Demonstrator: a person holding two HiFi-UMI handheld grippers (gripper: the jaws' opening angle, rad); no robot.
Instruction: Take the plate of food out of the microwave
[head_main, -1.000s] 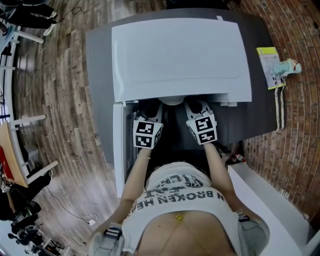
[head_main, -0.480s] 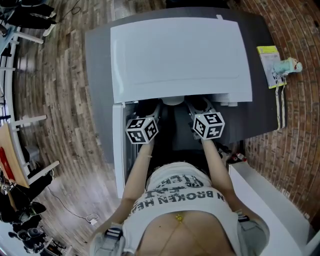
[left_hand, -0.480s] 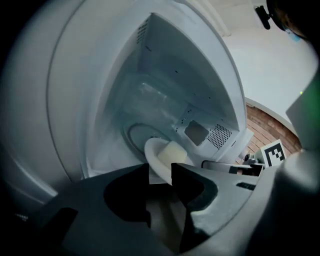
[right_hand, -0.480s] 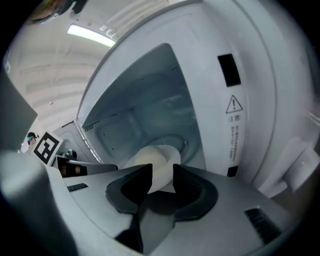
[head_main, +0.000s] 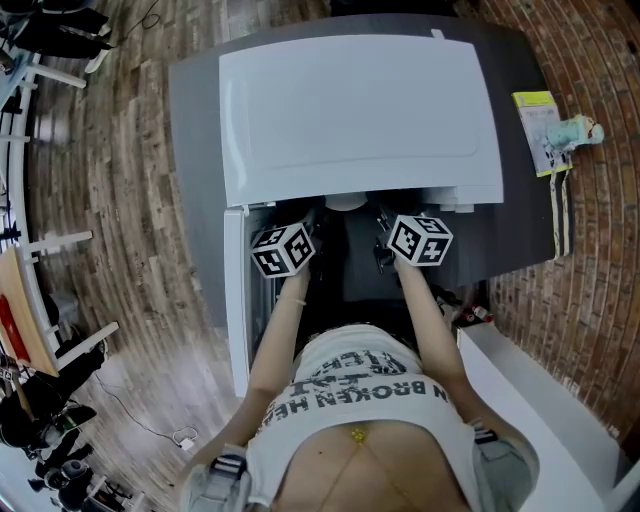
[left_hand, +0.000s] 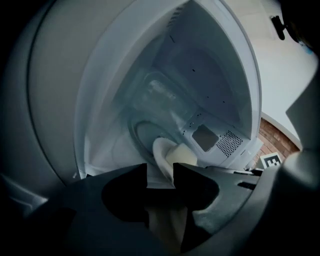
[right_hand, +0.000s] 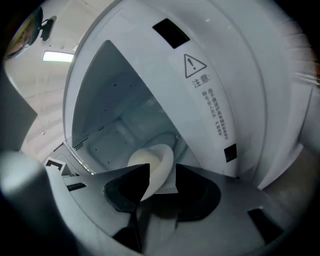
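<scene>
While the plate (right_hand: 157, 159) sits inside the microwave (head_main: 360, 110): left tongs (left_hand: 160, 170), right tongs (right_hand: 162, 172) — both opening, rim in each gap, unpinched — flanking it, likely for a level lift.

You're in a studio/lab-type room: white microwave (head_main: 360, 115) on a grey table (head_main: 195, 150), wood-plank floor (head_main: 130, 200) to its left, brickwork (head_main: 590, 250) to its right, black gear (head_main: 40, 440) w/ cable (head_main: 140, 422) lower left of it.

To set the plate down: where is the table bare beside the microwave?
Bare grey table left of the microwave, behind its open door, and right of it, in front of the yellow booklet. Crowded: the right edge, with booklet and cords.
</scene>
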